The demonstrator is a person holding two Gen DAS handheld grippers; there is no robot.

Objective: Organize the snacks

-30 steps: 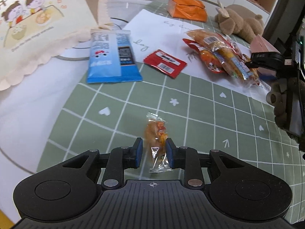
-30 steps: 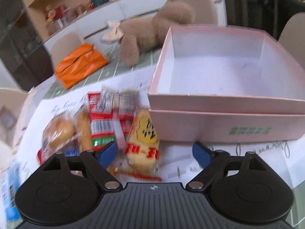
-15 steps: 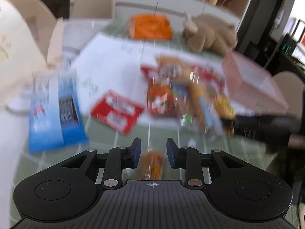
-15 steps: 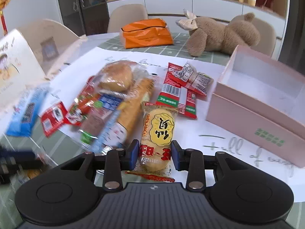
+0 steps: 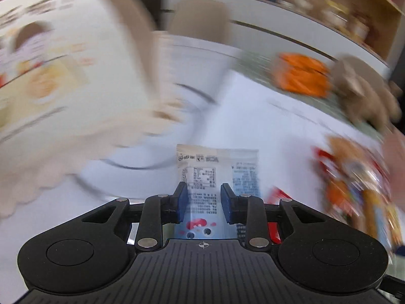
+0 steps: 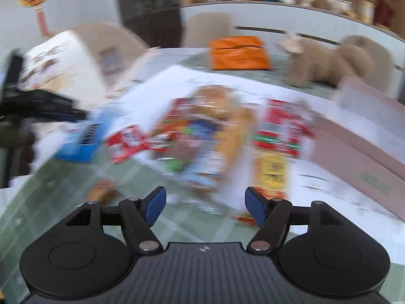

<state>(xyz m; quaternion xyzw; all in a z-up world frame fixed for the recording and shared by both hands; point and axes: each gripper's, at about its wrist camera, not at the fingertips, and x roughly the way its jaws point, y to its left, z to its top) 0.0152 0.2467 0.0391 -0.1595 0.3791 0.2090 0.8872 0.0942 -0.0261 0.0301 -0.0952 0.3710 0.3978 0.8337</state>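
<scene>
- Left wrist view:
  - The left gripper (image 5: 204,204) is seen with its jaws narrowly parted over a blue snack packet (image 5: 217,177), which lies flat on the table between and beyond the pads.
  - Whether the pads actually pinch the packet cannot be told.
  - The packet is judged light, thin and crinkly, likely slippery; a hold across its narrow width near one end is advised.
  - Small printed panels are visible on its back, but no word can be read.
- Right wrist view:
  - The right gripper (image 6: 205,207) is held with jaws wide apart and nothing between them.
  - A blurred snack pile (image 6: 215,136) lies ahead, with a yellow packet (image 6: 272,172) beside the pink box (image 6: 359,147).
  - Lettering is smeared beyond reading.
</scene>
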